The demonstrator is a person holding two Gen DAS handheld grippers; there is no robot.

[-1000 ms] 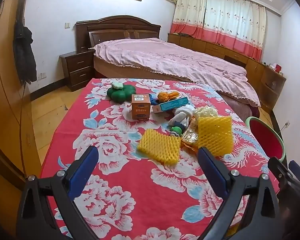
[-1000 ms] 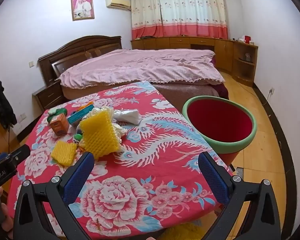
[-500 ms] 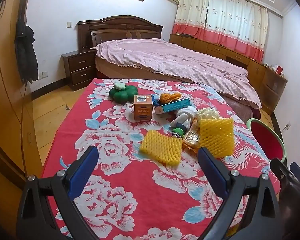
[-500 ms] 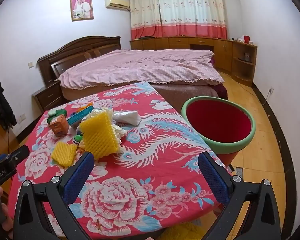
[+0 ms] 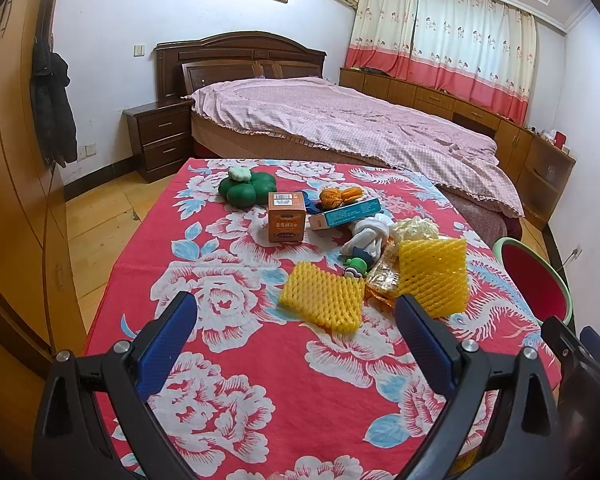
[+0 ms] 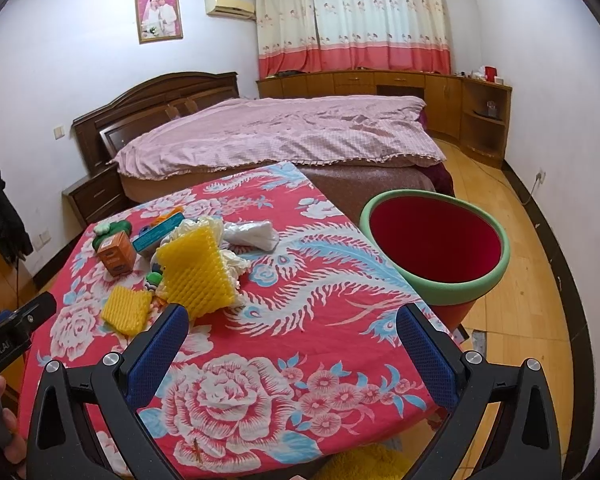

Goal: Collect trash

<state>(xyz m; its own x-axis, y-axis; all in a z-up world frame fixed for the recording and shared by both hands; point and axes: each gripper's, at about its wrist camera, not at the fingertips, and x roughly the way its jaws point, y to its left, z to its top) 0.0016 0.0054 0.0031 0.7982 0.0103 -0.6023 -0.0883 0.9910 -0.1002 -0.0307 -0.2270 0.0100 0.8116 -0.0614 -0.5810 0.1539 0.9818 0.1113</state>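
We hold the left gripper (image 5: 296, 320) above the near part of the table (image 5: 260, 360), which is covered with a red cloth with big flowers. Its jaws are wide apart and nothing is between them. We hold the right gripper (image 6: 292, 332) over the near right corner of the same table, and its jaws are also wide apart and empty.

The trash lies in a loose group in the middle of the table. Nearest to the left gripper is a flat yellow foam net (image 5: 320, 300), lying on the cloth. Just to the right of it a second yellow foam net (image 5: 434, 276) stands tilted, leaning on a crumpled wrapper (image 5: 382, 280). Behind them we see a white crumpled cloth or paper (image 5: 370, 232), a small green toy (image 5: 356, 266), a blue-green flat box (image 5: 344, 214), an orange box (image 5: 286, 218) standing upright, and a green flower-shaped thing (image 5: 246, 190) at the far side. A white plastic bag (image 6: 252, 234) lies a little apart, toward the right.

The red bin with a green rim (image 6: 436, 240) stands on the floor just beside the right edge of the table. Behind the table there is a bed (image 6: 280, 136) with a pink cover.
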